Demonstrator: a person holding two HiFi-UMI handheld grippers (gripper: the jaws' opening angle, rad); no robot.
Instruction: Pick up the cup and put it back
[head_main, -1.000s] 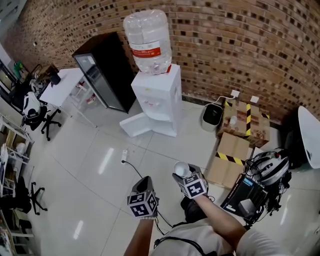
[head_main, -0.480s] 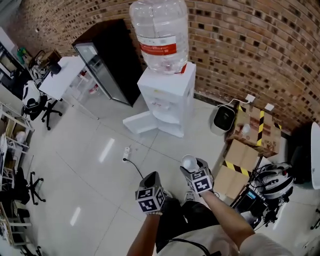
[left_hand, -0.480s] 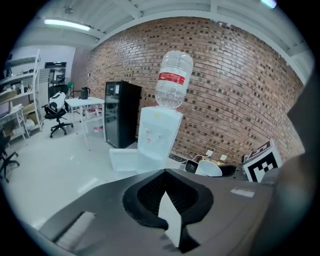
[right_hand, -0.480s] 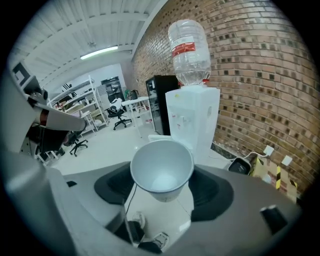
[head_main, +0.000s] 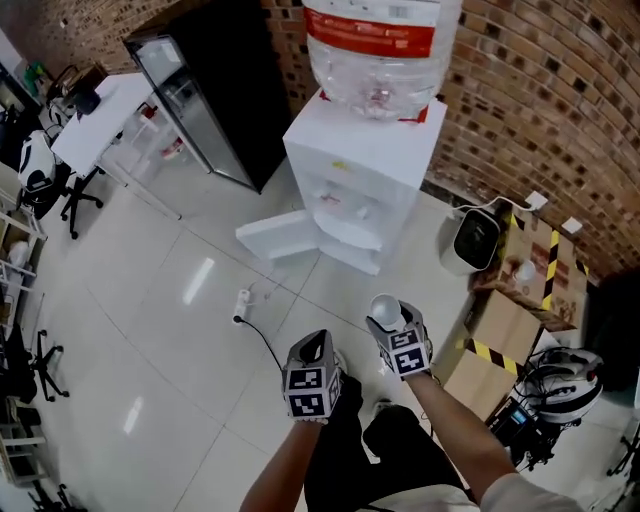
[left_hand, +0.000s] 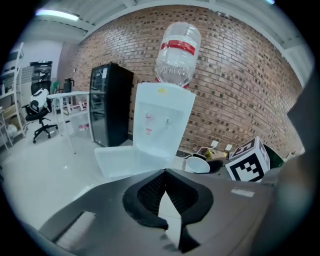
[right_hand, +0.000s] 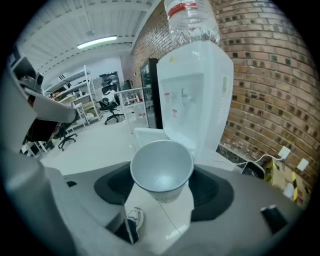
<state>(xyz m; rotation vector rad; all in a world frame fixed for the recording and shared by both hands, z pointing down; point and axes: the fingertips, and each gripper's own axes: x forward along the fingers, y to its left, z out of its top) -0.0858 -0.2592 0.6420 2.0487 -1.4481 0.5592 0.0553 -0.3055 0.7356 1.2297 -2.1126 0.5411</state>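
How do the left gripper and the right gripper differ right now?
The right gripper holds a white cup; the left gripper holds nothing. The right gripper's fingers stand apart round the cup; the left gripper's fingers meet at their tips. Both face the water dispenser.

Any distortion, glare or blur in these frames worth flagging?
Head view: the brick wall bows with the wide lens, and light glares in streaks off the floor. Left gripper view: strong fisheye with black corners; the near foreground is soft. Right gripper view: same fisheye; the cup is evenly lit and fairly sharp.
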